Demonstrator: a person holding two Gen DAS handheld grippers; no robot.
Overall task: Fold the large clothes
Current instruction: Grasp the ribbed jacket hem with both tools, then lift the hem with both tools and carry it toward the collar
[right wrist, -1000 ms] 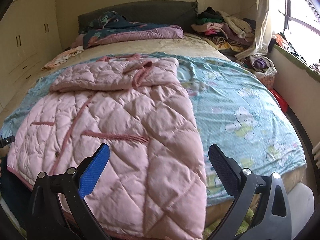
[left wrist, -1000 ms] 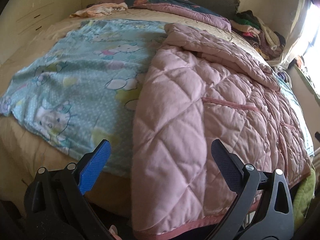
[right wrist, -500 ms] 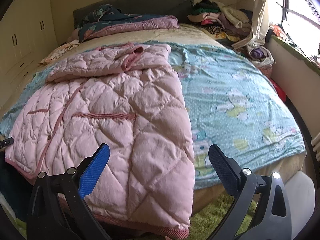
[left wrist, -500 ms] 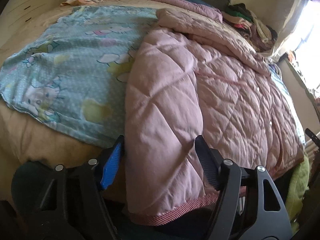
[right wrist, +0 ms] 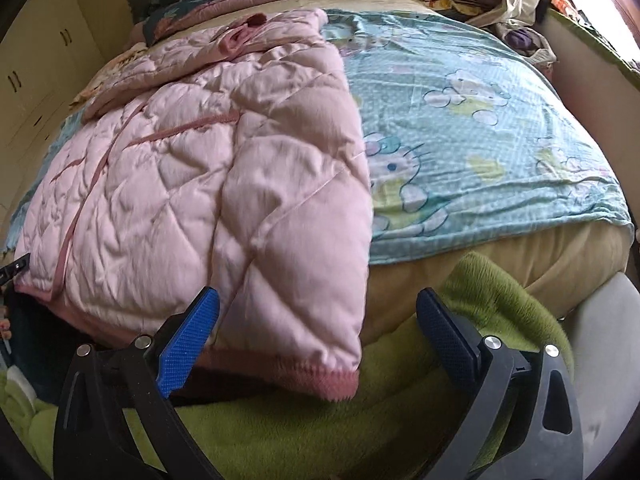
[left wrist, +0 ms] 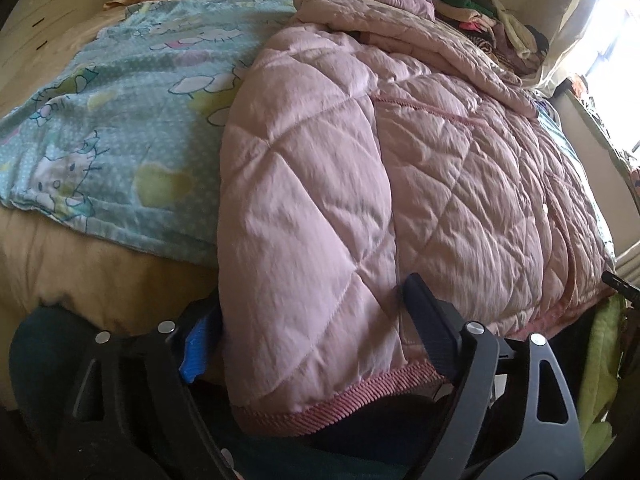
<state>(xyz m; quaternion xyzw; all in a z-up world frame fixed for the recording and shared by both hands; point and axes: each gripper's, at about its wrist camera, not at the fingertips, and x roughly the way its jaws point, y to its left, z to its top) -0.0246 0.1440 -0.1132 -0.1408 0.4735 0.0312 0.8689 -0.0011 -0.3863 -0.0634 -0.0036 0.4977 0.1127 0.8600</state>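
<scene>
While the pink quilted coat lies flat across the near half of the bed, on the cartoon-print sheet, its ribbed hem hangs over the bed's near edge towards us. Our left gripper has just been opening, and its jaws now stand wide astride the coat's left hem corner, the padding between them but not pinched. Our right gripper is spread wide too, its blue finger over the coat's right hem corner, the other finger clear over the green blanket below the edge. We judge the coat light but bulky, soft and puffy, its shell rather slick, so a shallow pinch may slide off. We would bite deep at both hem corners, taking in the firmer ribbed band, and lift evenly so it folds without sagging in the middle
</scene>
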